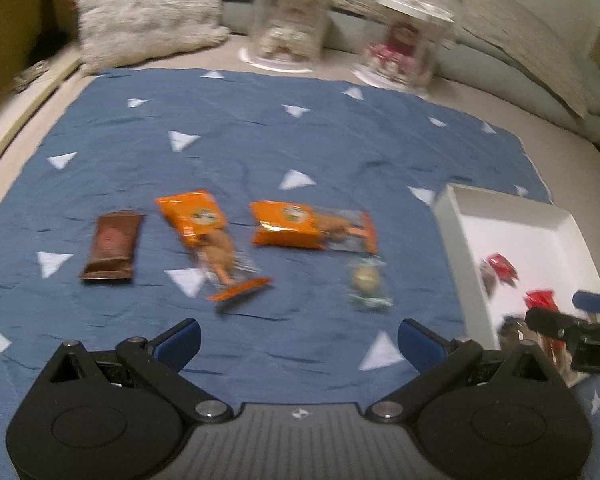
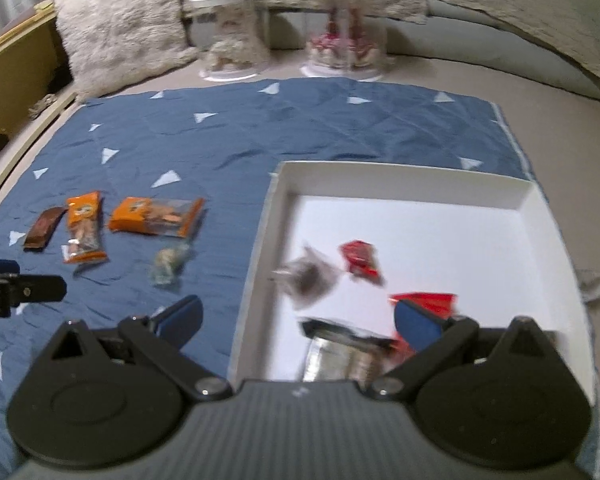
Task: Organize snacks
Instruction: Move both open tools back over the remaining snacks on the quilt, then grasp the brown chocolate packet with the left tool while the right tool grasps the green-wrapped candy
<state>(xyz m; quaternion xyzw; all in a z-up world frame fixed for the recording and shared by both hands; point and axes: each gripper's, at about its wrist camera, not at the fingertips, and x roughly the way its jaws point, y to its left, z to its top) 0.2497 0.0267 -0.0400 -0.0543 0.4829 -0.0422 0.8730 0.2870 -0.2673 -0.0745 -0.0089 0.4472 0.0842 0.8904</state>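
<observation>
- Left gripper (image 1: 299, 340) at 6 o'clock of its own view, blue-padded fingers spread wide, nothing between them, hovering above the blue cloth (image 1: 260, 144) with white triangles.
- Right gripper (image 2: 298, 322) likewise spread wide and empty, left finger above the cloth, right finger above the white tray (image 2: 404, 174); seen also in the left view at 4 o'clock.
- Nearest in the tray, at 6 o'clock of the right view: a silvery packet (image 2: 340, 354), partly hidden by the gripper body; which way it points cannot be told.
- Just beyond, a red packet (image 2: 428, 300) at 5 o'clock, a clear packet with dark contents (image 2: 310, 280), and a second red packet (image 2: 360, 260) with long axis tilted toward 11 o'clock.
- On the cloth, left of the tray, a small round sweet in a clear wrapper (image 1: 368, 282), blurred.
- Farther, a row: brown bar (image 1: 114, 246) at 9 o'clock, long axis running near to far, glossy wrapper.
- Beside it, an orange packet (image 1: 204, 236), long axis slanted from 11 to 5 o'clock, clear end nearer.
- Next, a second orange packet (image 1: 312, 226) lying crosswise, orange end leftward, clear window rightward.
- Farthest, at 12 o'clock beyond the cloth: two clear domed cases (image 1: 296, 20) and a fluffy cushion (image 1: 148, 8).
</observation>
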